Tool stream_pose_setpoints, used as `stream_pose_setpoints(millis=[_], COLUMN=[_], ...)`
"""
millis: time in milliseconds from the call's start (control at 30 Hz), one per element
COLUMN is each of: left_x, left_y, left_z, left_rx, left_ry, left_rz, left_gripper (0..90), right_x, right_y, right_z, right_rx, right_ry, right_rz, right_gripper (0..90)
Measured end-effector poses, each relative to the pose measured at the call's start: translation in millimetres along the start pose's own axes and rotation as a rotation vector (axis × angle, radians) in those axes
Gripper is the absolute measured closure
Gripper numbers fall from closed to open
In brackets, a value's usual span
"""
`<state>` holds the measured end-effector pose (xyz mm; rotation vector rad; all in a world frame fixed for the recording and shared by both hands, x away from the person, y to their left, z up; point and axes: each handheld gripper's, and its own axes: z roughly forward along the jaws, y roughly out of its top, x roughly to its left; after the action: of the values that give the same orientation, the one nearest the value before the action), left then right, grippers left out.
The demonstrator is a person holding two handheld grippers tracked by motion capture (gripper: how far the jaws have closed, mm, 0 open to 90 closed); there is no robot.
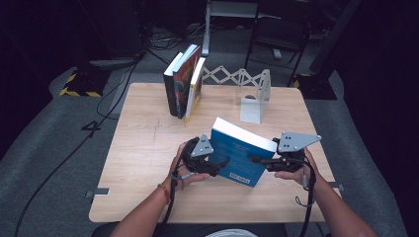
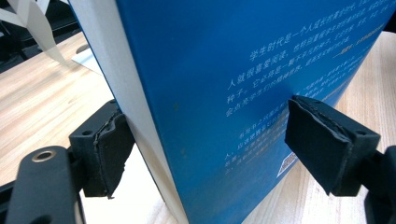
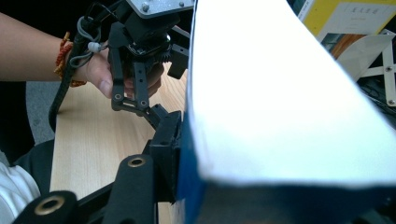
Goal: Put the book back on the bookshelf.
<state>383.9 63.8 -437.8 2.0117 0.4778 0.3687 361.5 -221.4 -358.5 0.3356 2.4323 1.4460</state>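
Observation:
A blue book (image 1: 239, 153) with white page edges stands tilted on the wooden table (image 1: 143, 148), between my two grippers. My right gripper (image 1: 257, 159) is shut on its right side; in the right gripper view a black pad (image 3: 168, 154) presses flat against the blue cover (image 3: 189, 186). My left gripper (image 1: 220, 165) straddles the book's left edge. In the left gripper view its jaws stand wide, with one pad (image 2: 112, 154) beside the page edge and the other pad (image 2: 327, 144) just off the printed cover (image 2: 224, 93), so it does not clamp the book.
Three books (image 1: 184, 84) stand upright at the table's back, left of centre. A white extendable bookend rack (image 1: 252, 96) stands at the back, right of them. Cables lie on the grey floor to the left.

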Motion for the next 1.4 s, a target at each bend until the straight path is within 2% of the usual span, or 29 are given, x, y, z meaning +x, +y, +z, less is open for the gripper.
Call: stream_pose_setpoints(millis=[33,133,167,233,267,300,333,367,400,433,467,500,633,833,867,900,967,1033,1100,1167,1300,1400], left_x=[0.6,0.7,2.5,2.7,2.1,2.1,2.4,3.0,4.5,4.5,6.9,7.8,15.6,23.0,24.1,24.1,24.1,23.1,23.4,23.4,24.9,26.1], left_y=[1.3,1.8,1.7,0.9,-2.6,-2.6,-6.8,-11.6,-20.5,-20.5,-30.0,-37.2,-64.6,-97.4,-101.4,-101.4,-108.6,-112.2,-114.6,-115.6,-119.3,-119.7], left_z=[0.9,1.5,-0.4,-2.4,-6.9,-6.9,-10.4,-13.1,-17.6,-17.6,-24.1,-29.6,-50.8,-68.5,-72.3,-72.3,-78.2,-80.6,-83.1,-83.7,-84.2,-83.9], left_rx=[0.004,0.008,0.02,0.027,0.06,0.06,0.094,0.119,0.165,0.165,0.208,0.213,0.251,0.361,0.365,0.365,0.372,0.375,0.375,0.369,0.341,0.337], left_ry=[-0.005,-0.017,-0.038,-0.037,-0.014,-0.014,0.005,0.015,0.024,0.024,0.039,0.068,0.12,0.177,0.192,0.192,0.208,0.214,0.215,0.237,0.221,0.216], left_rz=[-0.001,-0.004,-0.011,-0.012,-0.004,-0.004,-0.003,-0.013,-0.03,-0.03,-0.045,-0.06,-0.135,-0.181,-0.201,-0.201,-0.241,-0.254,-0.254,-0.261,-0.253,-0.248], left_gripper=[16.9,15.1,15.3,17.4,19.0,19.9,19.9,21.4,21.6,21.6,21.6,21.5,22.1,20.4,20.1,20.1,20.1,19.9,19.4,18.9,18.0,17.5], right_x=[0.0,2.6,3.5,3.5,4.1,4.1,5.0,5.8,5.7,5.7,5.3,4.0,0.7,1.1,0.8,0.8,-0.6,-2.0,-3.9,-5.0,-7.4,-10.2], right_y=[1.6,5.6,6.9,8.2,9.0,9.0,9.7,10.2,10.5,10.5,10.4,9.9,8.5,9.6,9.6,9.6,9.4,9.2,8.8,8.9,8.8,8.9], right_z=[0.1,1.0,1.3,1.5,1.5,1.5,1.7,1.8,1.6,1.6,1.5,1.3,0.5,0.1,0.0,0.0,-0.6,-1.2,-1.7,-2.6,-5.5,-8.0], right_rx=[0.004,0.026,0.032,0.04,0.046,0.046,0.048,0.051,0.054,0.054,0.055,0.052,0.047,0.052,0.053,0.053,0.053,0.052,0.047,0.044,0.032,0.026], right_ry=[-0.007,-0.014,-0.012,-0.002,0.0,0.0,0.001,0.0,0.002,0.002,0.004,0.002,-0.004,-0.001,-0.001,-0.001,-0.002,-0.003,-0.004,-0.014,-0.026,-0.032], right_rz=[0.015,0.005,0.009,0.013,0.013,0.013,0.016,0.019,0.025,0.025,0.027,0.036,0.063,0.068,0.071,0.071,0.081,0.091,0.099,0.108,0.121,0.124], right_gripper=[57.5,57.8,58.4,59.3,59.6,59.6,59.8,59.9,60.2,60.2,60.3,60.4,60.5,60.7,60.7,60.7,60.8,60.8,60.8,60.9,61.0,61.1])
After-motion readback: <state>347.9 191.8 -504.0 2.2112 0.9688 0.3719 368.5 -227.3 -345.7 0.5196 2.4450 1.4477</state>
